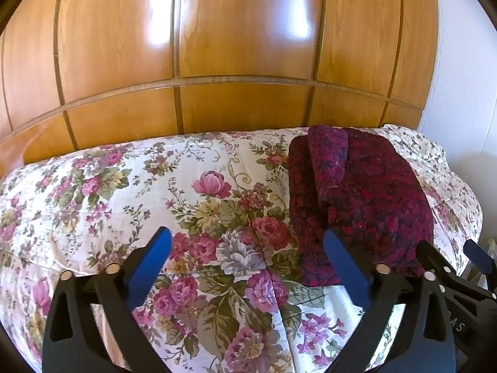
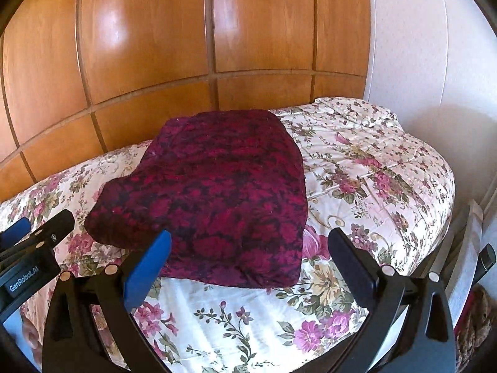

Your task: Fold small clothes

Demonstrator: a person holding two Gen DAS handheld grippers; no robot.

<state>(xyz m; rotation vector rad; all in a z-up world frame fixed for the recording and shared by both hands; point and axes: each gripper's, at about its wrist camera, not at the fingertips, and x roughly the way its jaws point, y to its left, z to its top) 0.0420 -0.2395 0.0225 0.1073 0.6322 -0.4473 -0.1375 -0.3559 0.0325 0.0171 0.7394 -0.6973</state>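
Evidently both tools, left (image 1: pixel 247 244) and right (image 2: pixel 250 245), stood wide and empty above the bed (image 2: pixel 357 168). Mid-frame lay the folded garment (image 2: pixel 217 192); a careless pinch could likely drag its layers apart.

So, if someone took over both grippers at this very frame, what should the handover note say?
Left gripper: open, empty, above the floral bedspread, just left of the garment.
Right gripper: open, empty, at the near edge of the garment.
Garment: a dark red patterned garment lies on the bedspread in front of the wooden panelling, already folded to a compact, roughly rectangular bundle; a folded-over strip shows on its left side in the left wrist view.
Done: main folds, apparently.
Left: possibly one more fold or tidying the bulging left corner; no other clothes are visible.
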